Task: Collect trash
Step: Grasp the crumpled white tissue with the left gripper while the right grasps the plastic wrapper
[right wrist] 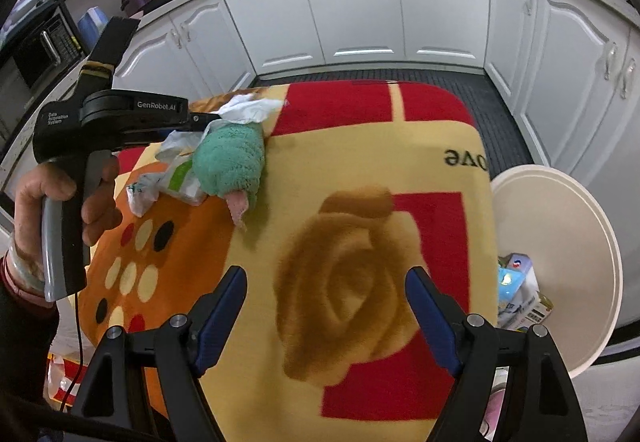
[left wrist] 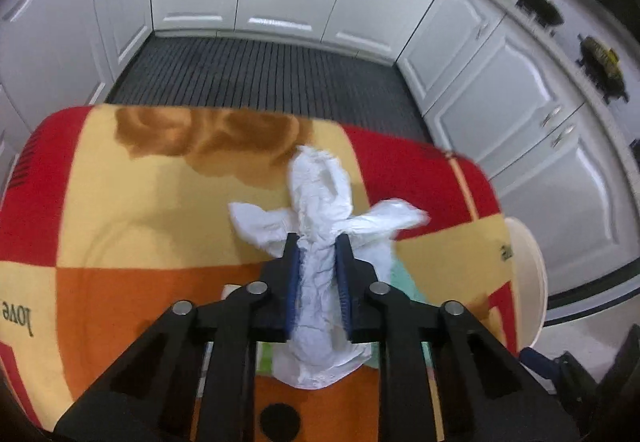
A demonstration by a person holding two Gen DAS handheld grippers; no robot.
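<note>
A crumpled white tissue (left wrist: 320, 194) lies on the blanket-covered table (left wrist: 120, 202), and my left gripper (left wrist: 318, 242) is shut on its middle. In the right wrist view the same left gripper (right wrist: 208, 119) reaches in from the left, held by a hand (right wrist: 36, 194), with the tissue (right wrist: 250, 108) at its tip. Beside it lie a green cloth bundle (right wrist: 230, 162) and a white and green plastic wrapper (right wrist: 176, 174). My right gripper (right wrist: 326, 282) stands open above the rose pattern of the blanket (right wrist: 344, 282), nothing between its fingers.
A round white bin (right wrist: 560, 234) stands off the table's right edge, with cartons (right wrist: 516, 294) inside; the left wrist view shows the bin (left wrist: 528, 274) too. White cabinets (right wrist: 360, 2) and a dark ribbed floor mat (left wrist: 260, 82) lie beyond the table.
</note>
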